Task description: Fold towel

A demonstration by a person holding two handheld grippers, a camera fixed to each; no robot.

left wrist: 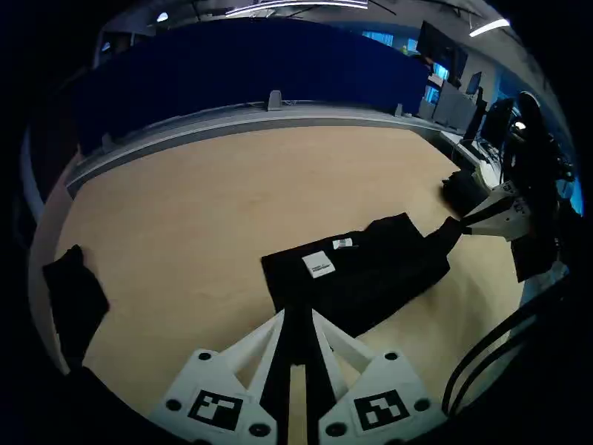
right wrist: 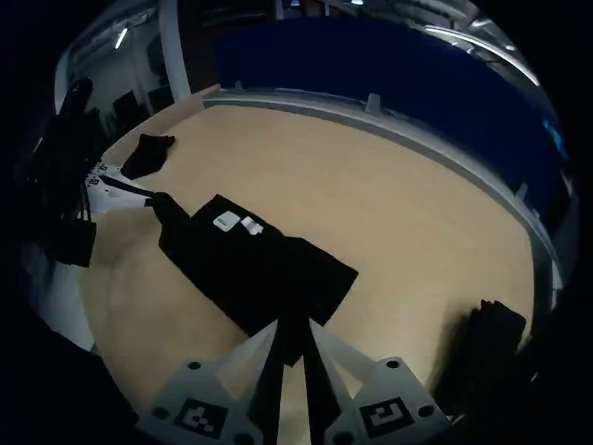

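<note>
On the table [left wrist: 185,208], the towel [left wrist: 370,267] lies lengthwise between the left hand-held gripper [left wrist: 298,320] and right hand-held gripper [right wrist: 293,331], both clamped on its ends.

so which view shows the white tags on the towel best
The left gripper view: the two white tags lie bright and large on the black towel. The right gripper view shows them smaller and dimmer.

light: dim, we see ceiling lamps [left wrist: 489,27] glow | edges: bent, dark | towel [left wrist: 370,267]: so black we lose its folds
</note>
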